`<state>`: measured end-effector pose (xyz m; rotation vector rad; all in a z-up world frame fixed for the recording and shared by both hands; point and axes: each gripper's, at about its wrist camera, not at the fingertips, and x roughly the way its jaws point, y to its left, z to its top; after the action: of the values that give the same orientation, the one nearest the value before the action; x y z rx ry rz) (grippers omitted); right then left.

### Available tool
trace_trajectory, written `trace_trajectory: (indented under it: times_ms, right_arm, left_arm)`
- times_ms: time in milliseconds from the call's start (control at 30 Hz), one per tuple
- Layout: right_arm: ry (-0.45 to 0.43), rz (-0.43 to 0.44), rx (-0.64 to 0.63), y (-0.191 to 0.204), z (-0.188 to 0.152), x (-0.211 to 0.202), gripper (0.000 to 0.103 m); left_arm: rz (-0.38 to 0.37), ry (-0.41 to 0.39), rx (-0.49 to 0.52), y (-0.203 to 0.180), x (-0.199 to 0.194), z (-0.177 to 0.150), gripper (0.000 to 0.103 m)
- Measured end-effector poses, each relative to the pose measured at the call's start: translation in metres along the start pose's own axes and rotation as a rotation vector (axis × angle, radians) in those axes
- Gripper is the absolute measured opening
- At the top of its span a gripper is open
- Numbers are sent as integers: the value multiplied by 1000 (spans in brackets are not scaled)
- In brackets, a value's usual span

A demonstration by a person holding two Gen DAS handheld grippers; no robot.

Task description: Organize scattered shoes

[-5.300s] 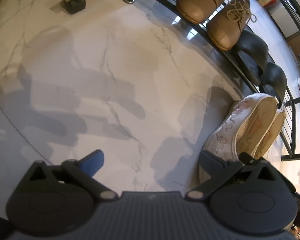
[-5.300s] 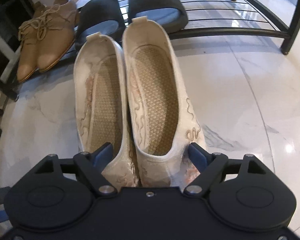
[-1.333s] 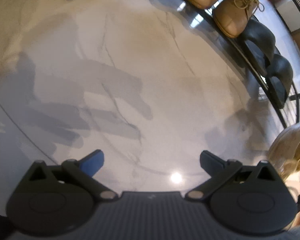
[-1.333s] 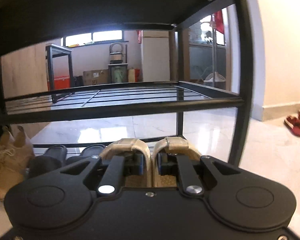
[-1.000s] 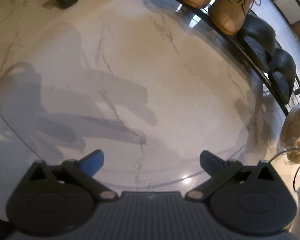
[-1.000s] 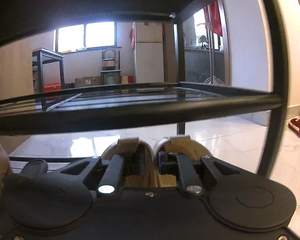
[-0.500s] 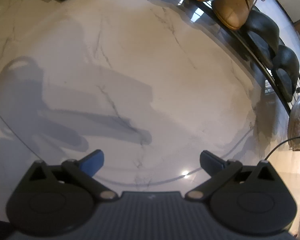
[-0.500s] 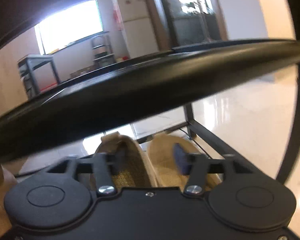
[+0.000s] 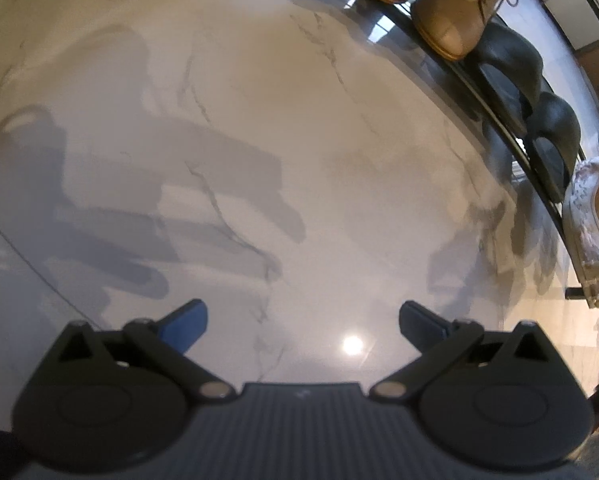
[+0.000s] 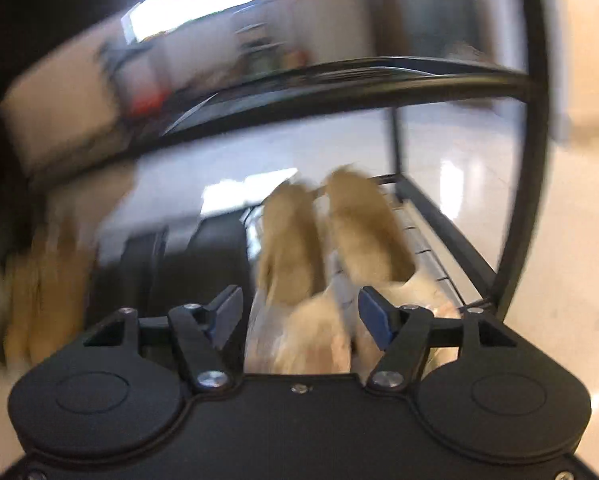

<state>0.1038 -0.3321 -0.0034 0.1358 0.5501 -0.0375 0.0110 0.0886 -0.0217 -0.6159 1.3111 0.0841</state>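
1. Two cream embroidered shoes [image 10: 323, 240] lie side by side on the bottom shelf of the black rack [image 10: 451, 240], right of the black slippers [image 10: 203, 256].
2. My right gripper [image 10: 299, 312] is spread, pads clear of the shoes.
3. My left gripper [image 9: 299, 320] stands wide and empty over the marble floor [image 9: 259, 140].
4. I see the tan lace-up shoes [image 9: 455, 12] far along the rack.

We see the left gripper [image 9: 301, 322], jaws spread wide, over bare marble floor [image 9: 259, 120]; tan lace-up shoes [image 9: 455, 16], black shoes [image 9: 539, 120] and cream embroidered slippers [image 9: 589, 208] line the rack [image 9: 495, 112].
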Motion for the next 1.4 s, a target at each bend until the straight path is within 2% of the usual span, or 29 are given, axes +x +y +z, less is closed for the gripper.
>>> trace_trajectory:
  times_ms: [67,167,300,467,600,700,967,1033,1133,1200,1267,1400]
  right_arm:
    - [18,-20,-24,8,-9,7,66]
    - [69,-55,9,9,-27,22,67]
    - [90,-80,-11,15,-26,43,78]
    - [131,-88,-14,14,-11,64,84]
    - [154,-95,-104,22,2,81,78]
    - [161,-82,-115,20,4,79,75]
    - [87,-36,-179,23,8,73,72]
    - [149,-30,-166,21,6,79,73]
    - [180,-24,-117,14,11,79,76]
    - [175,-26,-100,13,17,80,78]
    - [156,-24,-77,14,25,80,85]
    - [194,-57,-84,18,40,105,83]
  left_arm:
    - [1,-1,-6,1,0,1,102]
    - [7,3,-16,2,4,3,102]
    - [13,6,-8,0,7,4,102]
    - [22,12,-18,1,8,5,102]
    - [24,18,-25,2,9,5,102]
    - [24,20,-17,1,10,6,102]
    - [24,22,-15,3,9,6,102]
    - [25,24,-18,3,9,6,102]
    - [24,26,-23,4,10,6,102]
    - [21,27,-21,3,10,6,102]
    - [22,27,-14,2,10,6,102]
    - [22,26,-24,4,11,6,102]
